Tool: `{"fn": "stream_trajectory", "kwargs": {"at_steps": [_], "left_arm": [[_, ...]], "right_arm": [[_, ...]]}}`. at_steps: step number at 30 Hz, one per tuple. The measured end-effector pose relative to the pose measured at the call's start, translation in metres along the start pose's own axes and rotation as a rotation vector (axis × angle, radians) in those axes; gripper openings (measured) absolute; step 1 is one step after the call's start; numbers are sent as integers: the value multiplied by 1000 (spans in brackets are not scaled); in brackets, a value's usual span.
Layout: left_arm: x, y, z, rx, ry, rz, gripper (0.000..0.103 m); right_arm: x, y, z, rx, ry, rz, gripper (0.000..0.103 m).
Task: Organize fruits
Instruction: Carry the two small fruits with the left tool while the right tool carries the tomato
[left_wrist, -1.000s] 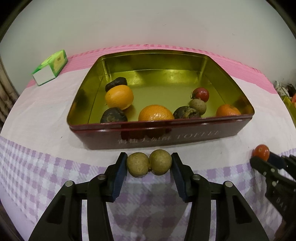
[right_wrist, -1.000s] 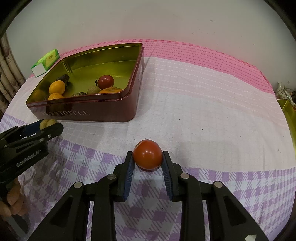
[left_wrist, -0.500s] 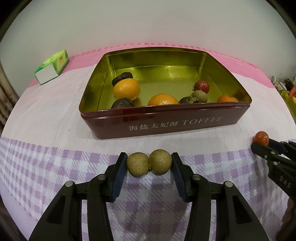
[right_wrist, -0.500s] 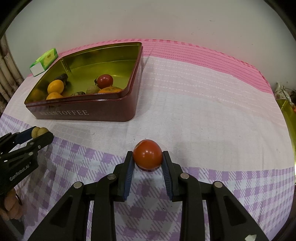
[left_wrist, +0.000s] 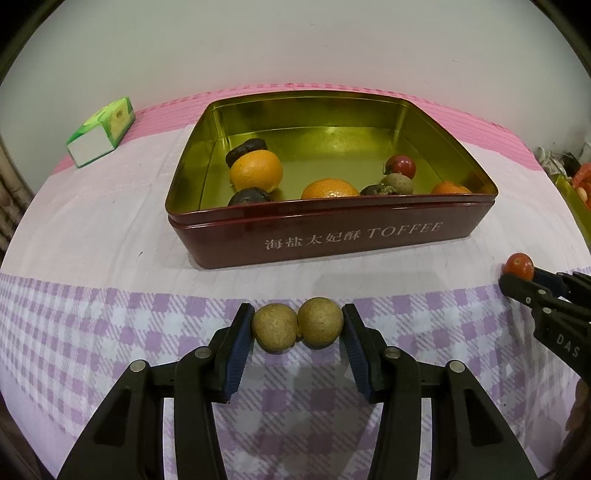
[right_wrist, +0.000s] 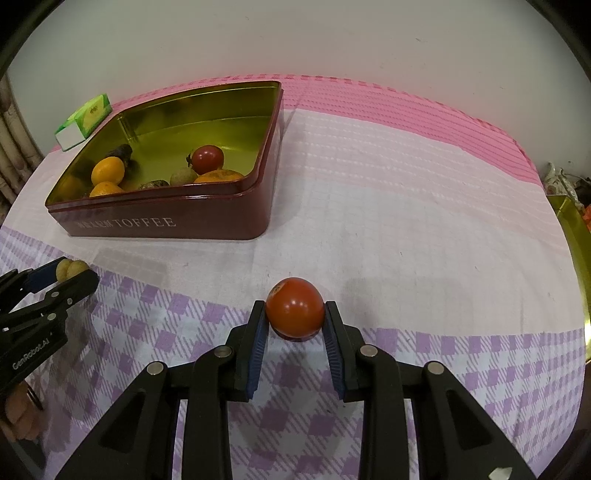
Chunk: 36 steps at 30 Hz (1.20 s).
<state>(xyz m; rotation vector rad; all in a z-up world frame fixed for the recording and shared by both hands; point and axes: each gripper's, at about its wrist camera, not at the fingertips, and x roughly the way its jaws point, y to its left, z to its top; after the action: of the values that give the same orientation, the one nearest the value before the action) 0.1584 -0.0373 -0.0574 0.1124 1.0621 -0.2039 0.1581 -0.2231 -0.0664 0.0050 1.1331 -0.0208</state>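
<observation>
My left gripper (left_wrist: 297, 328) is shut on two tan round fruits (left_wrist: 320, 323) side by side, above the checked cloth in front of the red toffee tin (left_wrist: 332, 236). The tin, gold inside, holds oranges (left_wrist: 256, 171), dark fruits (left_wrist: 246, 147), a tan fruit (left_wrist: 397, 182) and a red tomato (left_wrist: 400, 165). My right gripper (right_wrist: 294, 319) is shut on a red tomato (right_wrist: 294, 306), to the right of the tin (right_wrist: 166, 221). The right gripper also shows in the left wrist view (left_wrist: 524, 275), and the left gripper in the right wrist view (right_wrist: 70, 275).
A green and white carton (left_wrist: 101, 131) lies at the back left near the wall. A gold container edge (right_wrist: 574, 251) stands at the far right. The table (right_wrist: 406, 184) is covered with a pink and purple checked cloth.
My left gripper has pulled back from the tin with both tan fruits, so the tin looks farther away. My right gripper has held about still with the tomato.
</observation>
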Motion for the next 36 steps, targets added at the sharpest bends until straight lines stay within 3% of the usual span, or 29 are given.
{"fn": "stream_trajectory", "kwargs": {"at_steps": [14, 36], "left_arm": [[-2, -2, 0, 15, -7, 26, 49], [-18, -14, 6, 25, -21, -28, 49]], "right_arm": [[-6, 5, -10, 21, 21, -7, 28], [-17, 14, -10, 18, 20, 52, 27]]}}
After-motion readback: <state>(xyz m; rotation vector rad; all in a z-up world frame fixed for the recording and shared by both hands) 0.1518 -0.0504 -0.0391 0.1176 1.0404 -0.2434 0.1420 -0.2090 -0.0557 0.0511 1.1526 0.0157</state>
